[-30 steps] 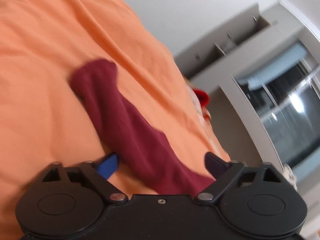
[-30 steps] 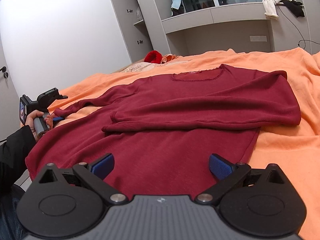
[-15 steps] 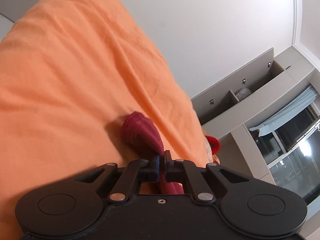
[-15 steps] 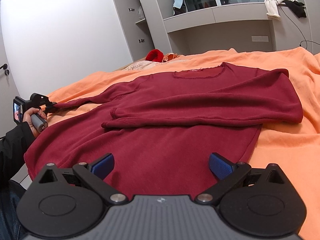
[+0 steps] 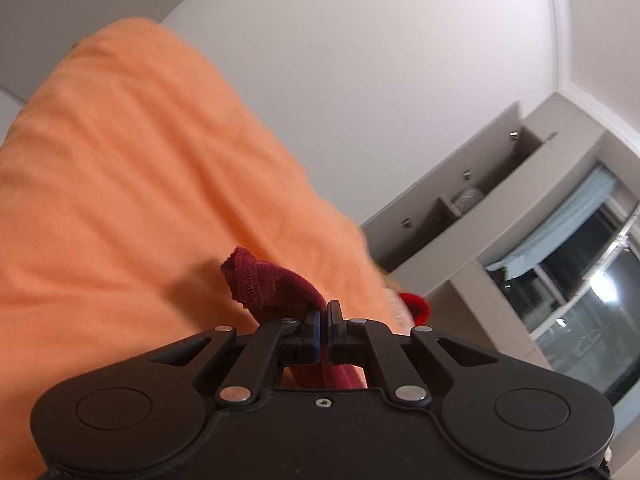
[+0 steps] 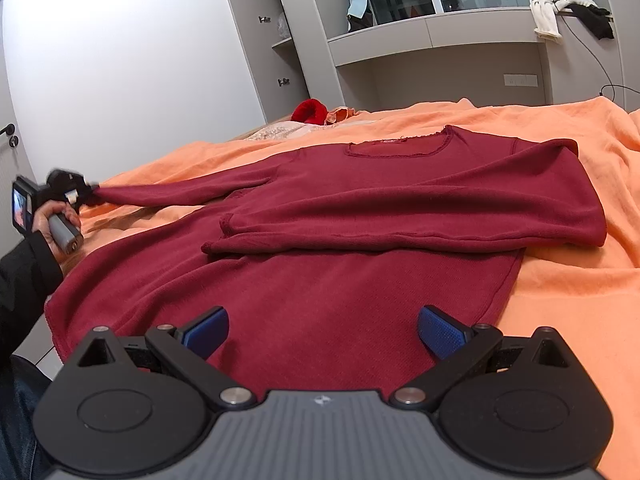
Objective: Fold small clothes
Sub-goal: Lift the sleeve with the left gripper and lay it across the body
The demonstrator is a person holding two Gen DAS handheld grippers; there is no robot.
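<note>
Now that the left gripper (image 5: 322, 316) has clamped and lifted the sleeve (image 6: 180, 194), folding it over the sweater (image 6: 320, 272) can begin; right gripper (image 6: 322, 330) fingers hang open.

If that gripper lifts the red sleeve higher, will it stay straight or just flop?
Probably flop: the sleeve is soft knit and already bunches at the cuff in the shut left gripper. It likely drags the sweater a little, since both lie on the blanket.

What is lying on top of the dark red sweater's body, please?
One sleeve is folded across the sweater, its cuff pointing toward the left tool, which pinches the other sleeve off to the side. What the folded sleeve covers cannot be seen.
</note>
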